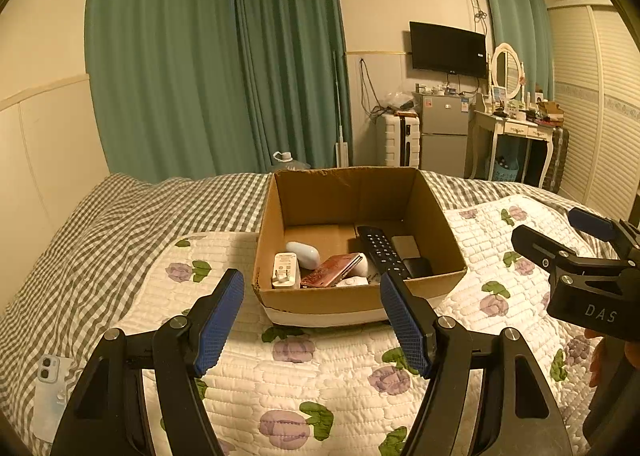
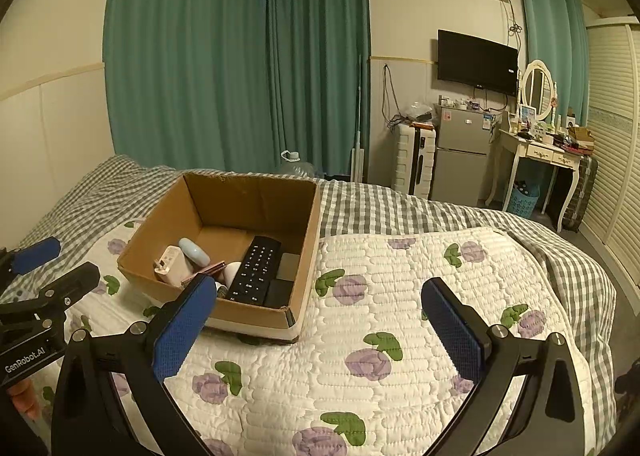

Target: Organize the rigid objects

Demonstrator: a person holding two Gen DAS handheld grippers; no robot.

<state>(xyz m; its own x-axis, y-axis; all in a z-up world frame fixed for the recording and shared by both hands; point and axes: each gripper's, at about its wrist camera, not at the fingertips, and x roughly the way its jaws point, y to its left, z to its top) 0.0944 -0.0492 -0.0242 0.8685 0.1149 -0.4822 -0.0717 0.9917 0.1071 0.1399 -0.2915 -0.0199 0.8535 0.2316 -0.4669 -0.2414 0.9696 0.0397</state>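
Observation:
An open cardboard box (image 1: 352,300) (image 2: 264,314) stands on the flowered quilt. It holds a black remote (image 1: 382,250) (image 2: 256,270), a white charger plug (image 1: 286,270) (image 2: 170,262), a pale blue oval case (image 1: 304,252) (image 2: 194,250), a pink phone (image 1: 332,270) and small dark and grey blocks (image 1: 412,256). My left gripper (image 1: 312,320) is open and empty, just in front of the box. My right gripper (image 2: 320,320) is open and empty, to the right of the box. A white phone (image 1: 48,384) lies on the bed at the far left.
The bed has a flowered quilt (image 2: 400,296) over a grey checked sheet (image 1: 100,224). Green curtains, a fridge (image 2: 462,154), a white suitcase (image 2: 414,160) and a dressing table (image 2: 540,152) stand beyond the bed.

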